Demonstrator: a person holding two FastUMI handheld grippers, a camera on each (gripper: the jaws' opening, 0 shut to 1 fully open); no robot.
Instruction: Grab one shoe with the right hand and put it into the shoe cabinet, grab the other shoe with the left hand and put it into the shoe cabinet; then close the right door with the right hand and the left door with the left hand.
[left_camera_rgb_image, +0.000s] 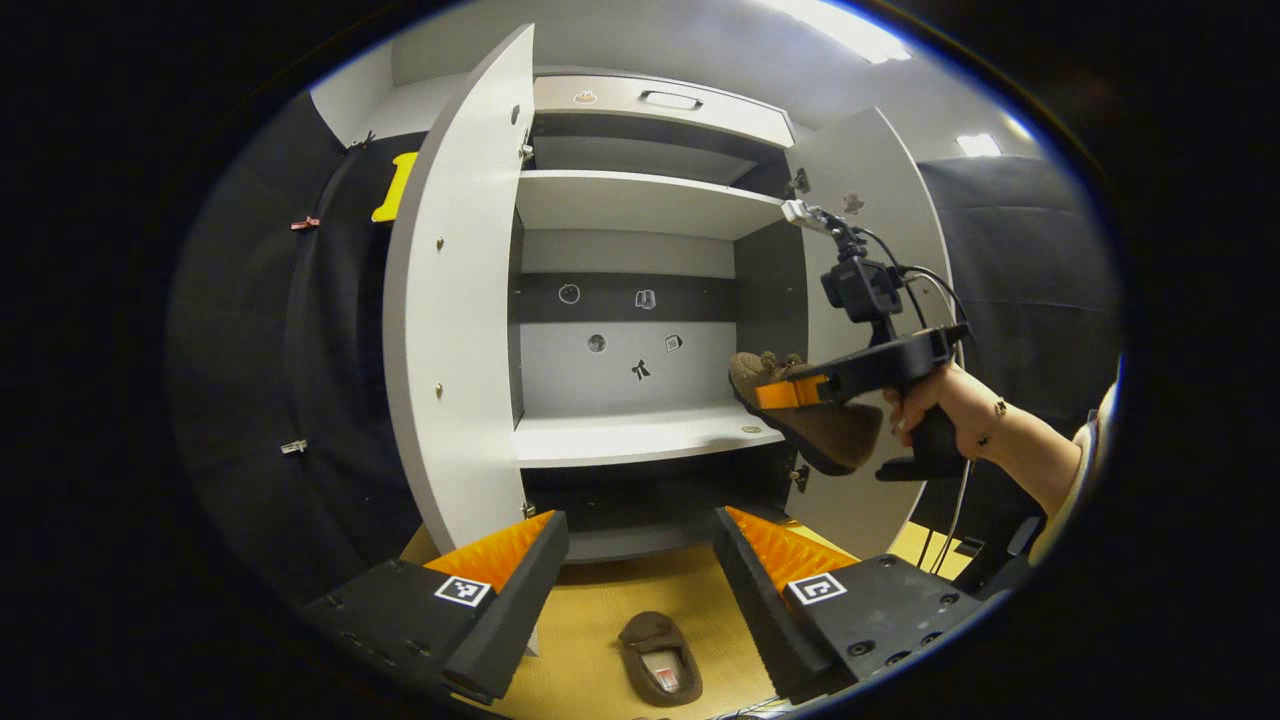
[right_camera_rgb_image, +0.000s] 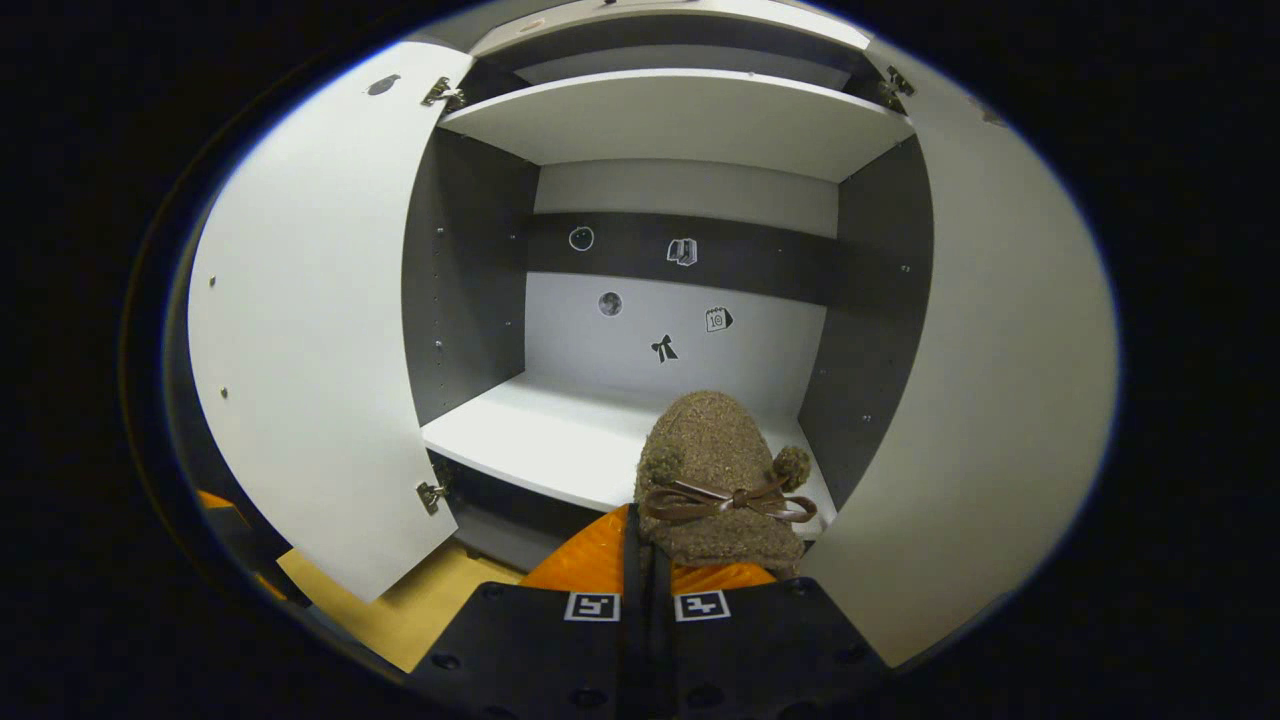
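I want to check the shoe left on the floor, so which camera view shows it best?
The left gripper view: the brown fuzzy slipper lies on the yellow wooden floor between the left hand-held gripper fingers, opening up. The right gripper view instead shows the other brown slipper, held.

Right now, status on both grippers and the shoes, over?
Right gripper shut on brown shoe, held at the shelf edge. Left gripper open, second shoe on floor below. Both doors open, nothing blocking.

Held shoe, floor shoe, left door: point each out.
held shoe (right_camera_rgb_image: 715, 450): right gripper view, fuzzy toe.
floor shoe (left_camera_rgb_image: 657, 660): left gripper view, insole.
left door (left_camera_rgb_image: 455, 330): left gripper view, inner face of the open panel.
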